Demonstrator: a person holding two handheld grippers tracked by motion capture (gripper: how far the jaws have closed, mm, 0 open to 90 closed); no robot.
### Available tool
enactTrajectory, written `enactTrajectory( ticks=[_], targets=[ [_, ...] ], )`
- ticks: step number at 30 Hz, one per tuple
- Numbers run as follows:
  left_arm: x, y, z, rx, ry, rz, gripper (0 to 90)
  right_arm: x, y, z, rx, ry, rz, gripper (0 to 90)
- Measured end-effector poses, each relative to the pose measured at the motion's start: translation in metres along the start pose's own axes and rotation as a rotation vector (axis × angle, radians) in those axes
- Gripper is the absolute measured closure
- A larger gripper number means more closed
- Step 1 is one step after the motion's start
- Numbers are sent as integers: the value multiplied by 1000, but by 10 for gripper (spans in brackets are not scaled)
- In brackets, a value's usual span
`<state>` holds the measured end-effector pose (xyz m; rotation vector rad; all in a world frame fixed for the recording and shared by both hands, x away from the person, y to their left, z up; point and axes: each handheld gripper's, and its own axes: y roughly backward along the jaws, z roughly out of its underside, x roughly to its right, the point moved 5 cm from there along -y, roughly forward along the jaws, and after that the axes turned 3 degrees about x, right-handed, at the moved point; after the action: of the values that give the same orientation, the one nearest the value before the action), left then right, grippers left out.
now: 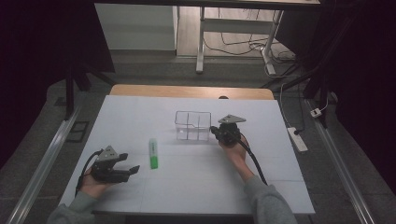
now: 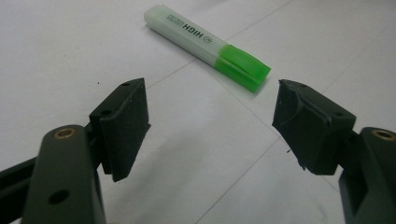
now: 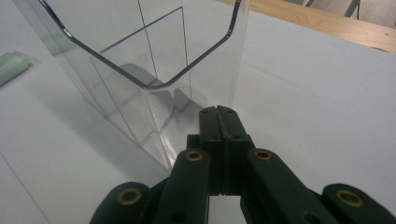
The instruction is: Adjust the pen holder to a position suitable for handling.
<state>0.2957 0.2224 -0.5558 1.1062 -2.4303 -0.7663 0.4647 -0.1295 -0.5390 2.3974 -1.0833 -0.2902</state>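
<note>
Left gripper, jaws spread, faces the highlighter apparently for pickup; right gripper, jaws closed and empty, seemingly steadies the clear box on the worktop.

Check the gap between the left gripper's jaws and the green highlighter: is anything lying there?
Nothing. In the left gripper view, only bare white table cover separates the open left gripper from the highlighter.

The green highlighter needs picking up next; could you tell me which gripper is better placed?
Left. The left gripper is open beside the highlighter; the right gripper is shut against the clear organizer.
</note>
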Motion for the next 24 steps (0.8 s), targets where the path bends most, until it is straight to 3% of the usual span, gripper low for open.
enactTrajectory(
  ticks=[24],
  targets=[
    [1, 1, 0, 1, -3, -1, 268, -16, -18, -8, -3, 5, -16, 893]
  ],
)
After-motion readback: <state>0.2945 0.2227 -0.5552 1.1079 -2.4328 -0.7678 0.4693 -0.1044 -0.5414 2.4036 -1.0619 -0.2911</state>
